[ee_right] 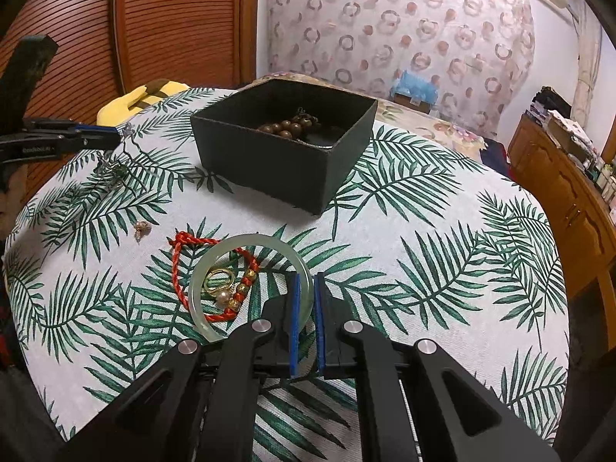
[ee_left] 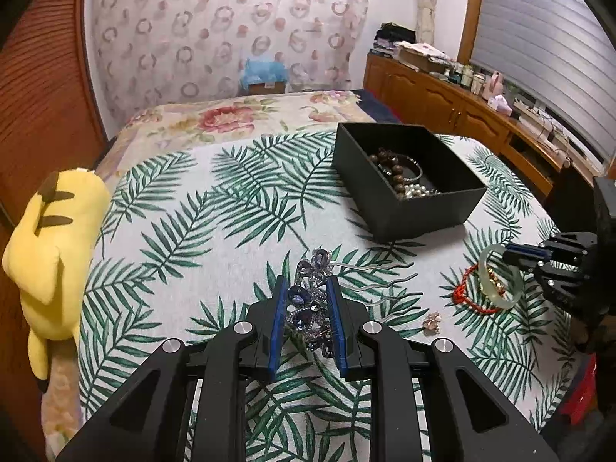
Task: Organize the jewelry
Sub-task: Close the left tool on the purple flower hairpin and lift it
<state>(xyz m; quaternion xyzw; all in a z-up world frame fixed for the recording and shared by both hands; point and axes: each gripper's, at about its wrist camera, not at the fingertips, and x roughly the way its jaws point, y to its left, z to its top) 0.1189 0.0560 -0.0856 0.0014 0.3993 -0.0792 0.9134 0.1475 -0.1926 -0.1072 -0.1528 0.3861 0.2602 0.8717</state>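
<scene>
Two handheld grippers work a palm-leaf tablecloth [ee_right: 423, 231] at once, each clamped on a piece of jewelry bound, it appears, for the black box [ee_left: 404, 208] lying ahead of both sets of fingers. The left gripper [ee_left: 308, 288] has its blue pads pressed against the sides of a jewelled hair comb [ee_left: 308, 300], gripping the blue-stone head so that the wavy metal prongs trail free to the right of the fingers, clear of the pads. The right gripper [ee_right: 307, 281] pinches the near rim of a pale green bangle [ee_right: 246, 246], its fingers nearly together with one inside the ring and one outside, a hold that suits a thin hoop. Left of those fingers, inside and under the bangle, lie a red braided cord bracelet [ee_right: 181, 265] and a gold ring [ee_right: 217, 279], not yet gathered; a small earring [ee_right: 141, 227] sits farther left. The box already holds wooden beads [ee_right: 285, 127] and pearls [ee_left: 417, 191], suggesting the sorting is partly done.
</scene>
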